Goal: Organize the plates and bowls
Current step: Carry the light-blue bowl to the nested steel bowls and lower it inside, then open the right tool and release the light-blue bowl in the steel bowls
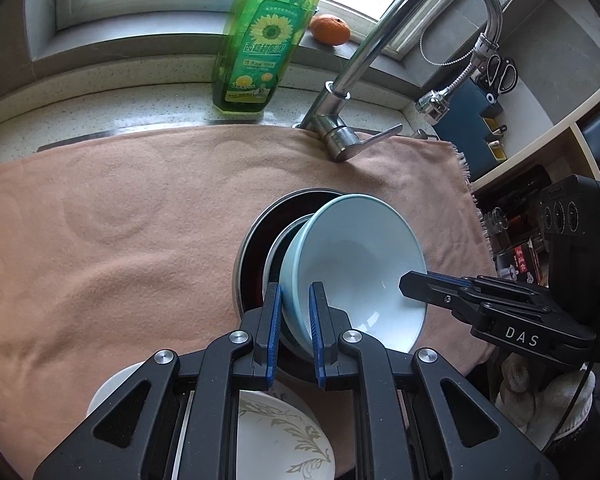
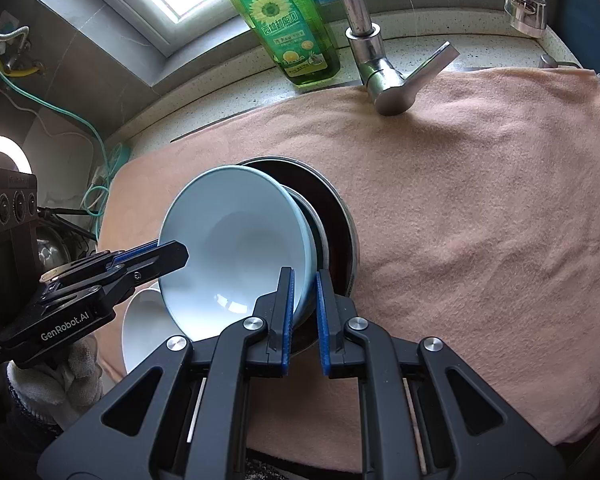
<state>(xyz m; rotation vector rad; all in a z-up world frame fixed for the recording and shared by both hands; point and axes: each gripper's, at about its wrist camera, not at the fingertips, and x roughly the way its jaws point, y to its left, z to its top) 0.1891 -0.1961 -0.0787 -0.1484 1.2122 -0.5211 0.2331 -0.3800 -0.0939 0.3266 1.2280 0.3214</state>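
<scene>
Nearest the left wrist camera, the left tool (image 1: 294, 308) is clamped on the near left rim of a pale blue ceramic bowl (image 1: 360, 264), its blue pads pressing the rim from both sides. The right tool (image 2: 303, 300) pinches the opposite rim of the same bowl in the same way. The bowl is tilted between them, its hollow facing the cameras.

Under the left tool lies a white bowl with a grey leaf pattern (image 1: 284, 436).

Directly behind the blue bowl is a round steel pan with a dark inside (image 1: 268, 224); whether the two touch is unclear. The pan rests on a peach-coloured towel (image 1: 120, 240) spread over the table.

Beyond the towel stand a chrome tap (image 1: 340, 136) and a green bottle of dish soap with a sunflower label (image 1: 260, 48). Farthest, an orange fruit (image 1: 330, 30) sits on the window sill.
</scene>
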